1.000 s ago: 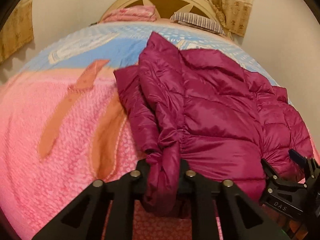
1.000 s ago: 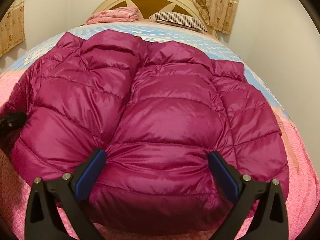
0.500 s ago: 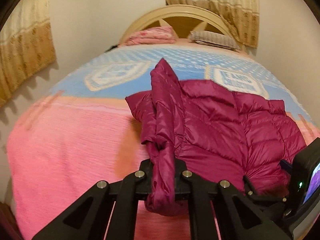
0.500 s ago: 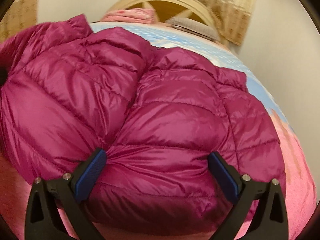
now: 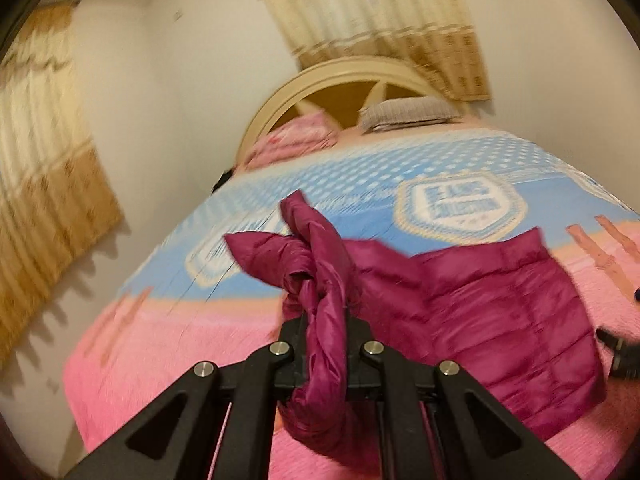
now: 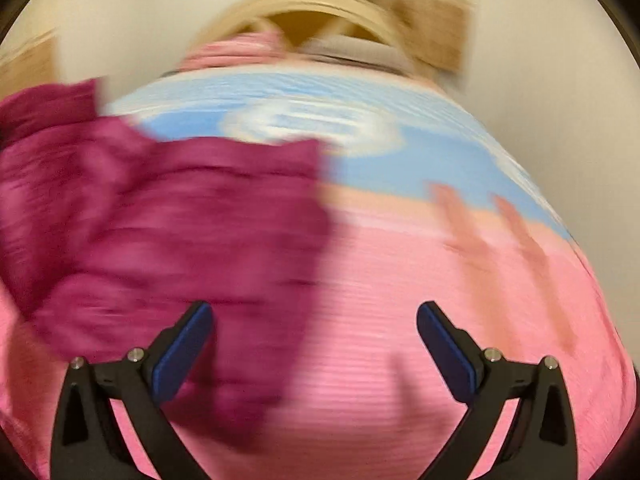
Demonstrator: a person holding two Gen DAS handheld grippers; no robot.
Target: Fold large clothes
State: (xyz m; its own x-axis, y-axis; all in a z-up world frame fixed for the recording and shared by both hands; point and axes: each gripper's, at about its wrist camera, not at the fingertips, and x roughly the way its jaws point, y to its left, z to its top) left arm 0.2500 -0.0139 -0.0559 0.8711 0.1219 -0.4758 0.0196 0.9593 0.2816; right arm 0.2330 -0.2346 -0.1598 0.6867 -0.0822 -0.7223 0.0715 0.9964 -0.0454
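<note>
Magenta quilted nylon, a puffer jacket (image 5: 492,312), lies on the bed's pink and blue blanket (image 5: 168,344), its bulk spread ahead and to the right of the left gripper (image 5: 326,354). One bunched edge of it (twisted almost into a rope) runs lengthwise between that gripper's fingers, out past their tips toward the headboard (image 5: 332,76) and back down below them toward the camera. Both fingers are clamped tight on this fold, and the gripper points somewhat downward across the bed, tilted so the bed slopes in its view. At the headboard sit a pink folded blanket (image 5: 296,136) and a grey striped pillow (image 5: 408,110), with a beige curtain (image 5: 384,28) above. Seen from the right wrist, heavily blurred, the right gripper (image 6: 314,344) has its blue-padded fingers spread wide and gripping nothing; the jacket lies ahead of and beyond the left finger, its edge reaching into the gap, while bare pink blanket fills the rest.
</note>
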